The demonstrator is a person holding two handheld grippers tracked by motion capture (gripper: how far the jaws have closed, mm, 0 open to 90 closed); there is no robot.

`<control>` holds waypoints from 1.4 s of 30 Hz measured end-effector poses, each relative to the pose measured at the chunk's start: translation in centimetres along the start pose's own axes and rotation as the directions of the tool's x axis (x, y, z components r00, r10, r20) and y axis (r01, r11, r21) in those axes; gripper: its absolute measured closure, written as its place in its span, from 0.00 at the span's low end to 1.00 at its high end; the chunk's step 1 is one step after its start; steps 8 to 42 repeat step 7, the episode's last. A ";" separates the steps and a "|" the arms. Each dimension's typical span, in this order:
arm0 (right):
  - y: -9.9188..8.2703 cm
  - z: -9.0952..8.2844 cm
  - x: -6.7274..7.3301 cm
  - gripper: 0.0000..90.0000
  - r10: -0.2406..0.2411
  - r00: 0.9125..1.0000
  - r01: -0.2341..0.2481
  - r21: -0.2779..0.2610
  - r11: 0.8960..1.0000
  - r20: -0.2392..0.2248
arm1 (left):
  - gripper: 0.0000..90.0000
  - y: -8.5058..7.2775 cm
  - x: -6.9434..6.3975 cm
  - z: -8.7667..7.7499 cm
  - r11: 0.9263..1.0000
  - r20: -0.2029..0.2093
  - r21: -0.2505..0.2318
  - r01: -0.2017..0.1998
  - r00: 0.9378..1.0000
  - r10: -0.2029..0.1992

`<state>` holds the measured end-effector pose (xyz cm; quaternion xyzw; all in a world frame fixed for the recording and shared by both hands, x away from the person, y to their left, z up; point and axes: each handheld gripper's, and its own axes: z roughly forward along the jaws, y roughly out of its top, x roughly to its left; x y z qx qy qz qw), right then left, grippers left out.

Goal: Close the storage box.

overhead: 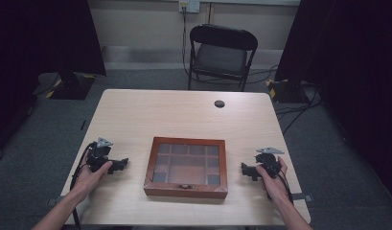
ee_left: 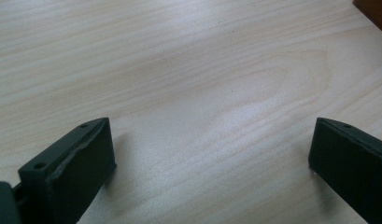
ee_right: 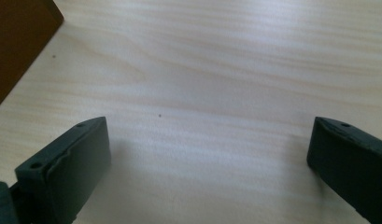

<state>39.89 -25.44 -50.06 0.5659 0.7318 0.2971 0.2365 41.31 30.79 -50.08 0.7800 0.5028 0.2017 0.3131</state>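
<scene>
Indoors, pale wooden table [overhead: 184,115], grey carpet [overhead: 136,79], black folding chair [overhead: 222,50], both hand-held grippers spread open, holding nothing

Wooden box [overhead: 186,167] on table [overhead: 150,110], black chair [overhead: 221,53] behind

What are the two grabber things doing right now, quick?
Left gripper: open, jaws wide apart over the pale wooden table, holding nothing.
Right gripper: open, holding nothing, beside the brown glass-lidded wooden box.
</scene>
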 end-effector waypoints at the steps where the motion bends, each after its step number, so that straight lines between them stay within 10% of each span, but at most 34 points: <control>1: 0.0 0.1 0.0 0.00 -0.001 1.000 0.001 -0.011 1.000 0.001 | 0.00 -0.1 0.0 0.0 1.000 0.006 -0.013 -0.003 1.000 0.003; 42: 0.0 0.1 0.1 0.00 0.001 1.000 -0.001 -0.010 1.000 0.002 | 0.00 -0.3 0.0 0.1 0.999 0.002 -0.032 0.003 1.000 -0.003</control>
